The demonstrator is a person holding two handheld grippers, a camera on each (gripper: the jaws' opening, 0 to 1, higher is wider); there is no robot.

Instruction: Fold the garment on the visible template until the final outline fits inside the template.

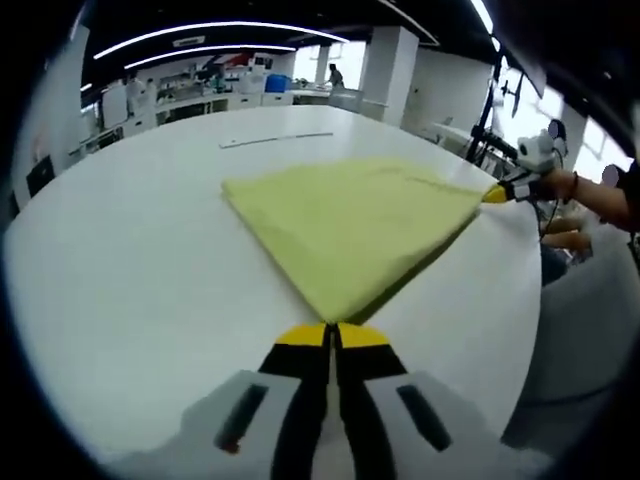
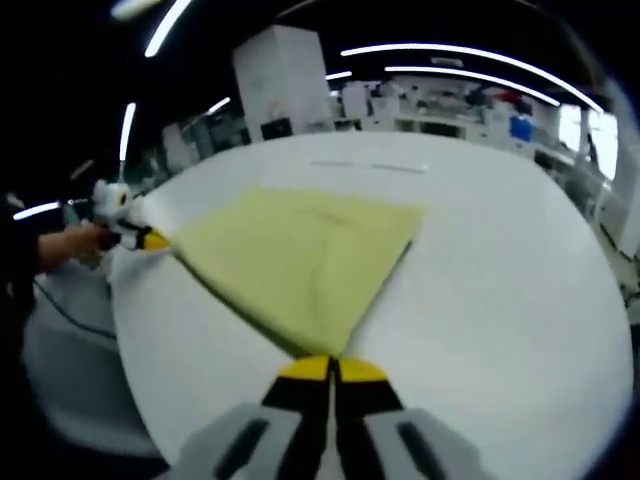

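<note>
A yellow-green garment (image 1: 350,220) lies spread on the white table (image 1: 130,270), folded over on itself. In the left gripper view my left gripper (image 1: 332,335) is shut on its near corner. The right gripper (image 1: 497,194), held by a hand, pinches the far right corner at the table edge. From the right gripper view, the garment (image 2: 300,250) runs up from my right gripper (image 2: 332,367), which is shut on its near corner. The left gripper (image 2: 150,240) grips the corner at the left. A faint thin line (image 1: 275,140) marks the table beyond the cloth.
The table's edge (image 1: 520,330) curves close by on the right of the left gripper view. A person's hand (image 1: 580,188) and sleeve are just off that edge. Shelves, desks and a white pillar (image 2: 285,80) stand in the room behind.
</note>
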